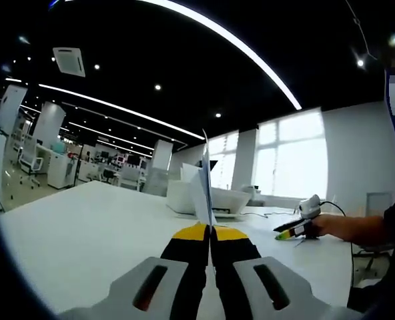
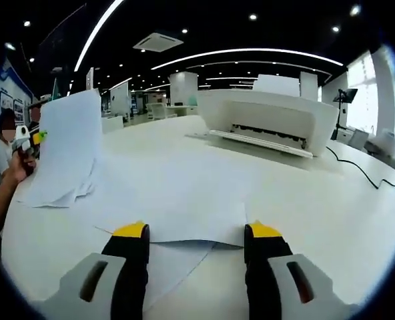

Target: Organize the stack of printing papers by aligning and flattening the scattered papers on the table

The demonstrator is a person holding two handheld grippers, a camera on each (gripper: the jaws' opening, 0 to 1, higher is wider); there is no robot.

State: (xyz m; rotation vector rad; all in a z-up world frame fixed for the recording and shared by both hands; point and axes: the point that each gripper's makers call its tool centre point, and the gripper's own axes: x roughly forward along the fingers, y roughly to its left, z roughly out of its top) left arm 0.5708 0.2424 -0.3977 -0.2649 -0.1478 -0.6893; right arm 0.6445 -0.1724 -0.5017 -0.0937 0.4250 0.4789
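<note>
Left gripper was clenched on a bunch of sheets held upright, edge-on to its camera. Right gripper stood released, jaws straddling loose sheets flat on the white table. Judged step: gathering. Next likely calls for seizing these sheets. Right gripper view alone showed the printer beyond.
</note>
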